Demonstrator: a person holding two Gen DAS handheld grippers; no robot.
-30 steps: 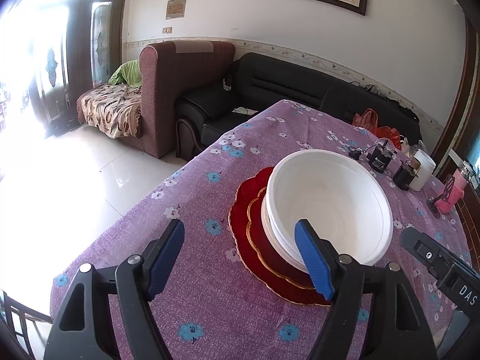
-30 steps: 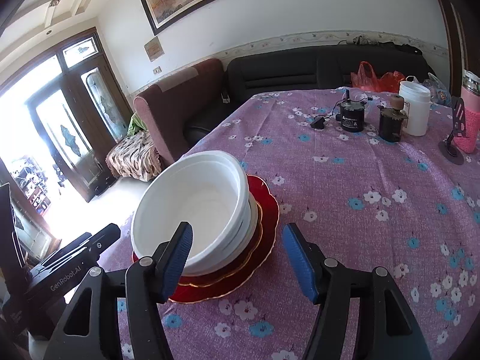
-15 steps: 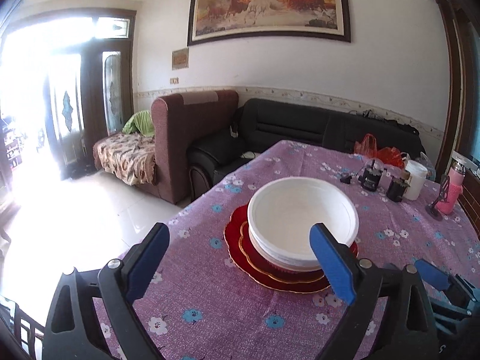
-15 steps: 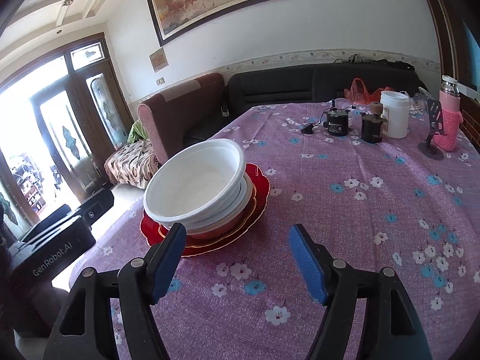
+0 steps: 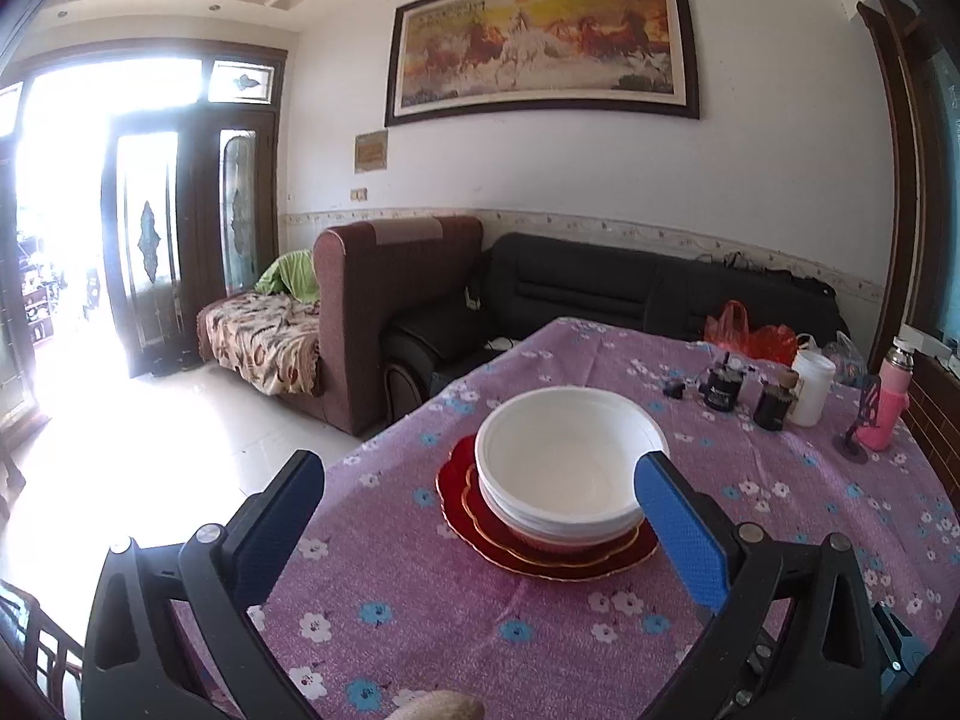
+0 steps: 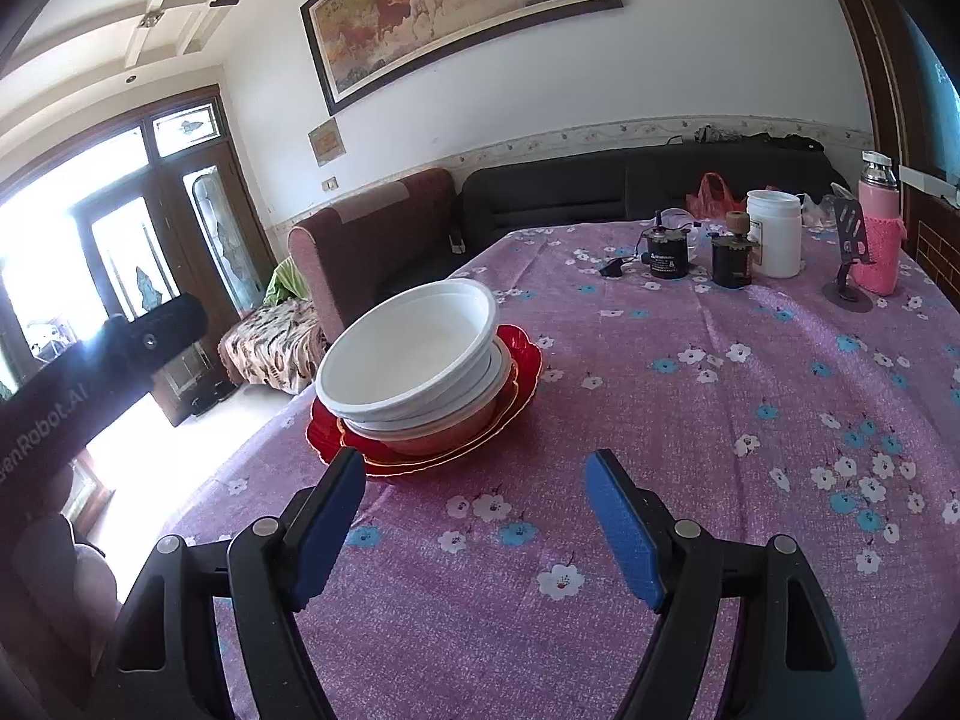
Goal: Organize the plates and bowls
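A stack of white bowls [image 5: 567, 468] [image 6: 414, 354] rests on red plates with gold rims [image 5: 540, 552] [image 6: 516, 360] on the purple flowered tablecloth [image 5: 450, 612] [image 6: 720, 396]. My left gripper [image 5: 480, 495] hovers short of the stack, pulled back from it; its jaws are still opening and hold nothing. My right gripper [image 6: 474, 486] sits nearer the table's front, to the right of the stack, jaws also opening and empty. The left gripper's black body [image 6: 90, 372] shows at the left of the right wrist view.
At the table's far right stand a white jar [image 6: 774, 231], two dark small jars [image 6: 666, 252], a pink flask [image 6: 879, 228] and a phone stand [image 6: 849, 264]. A black sofa [image 5: 630, 294] and a brown armchair [image 5: 384, 300] lie beyond the table's far edge.
Both grippers have drawn back from the stack and widened. The left one no longer has its right finger over the bowl rim; the stack stays put on the table.
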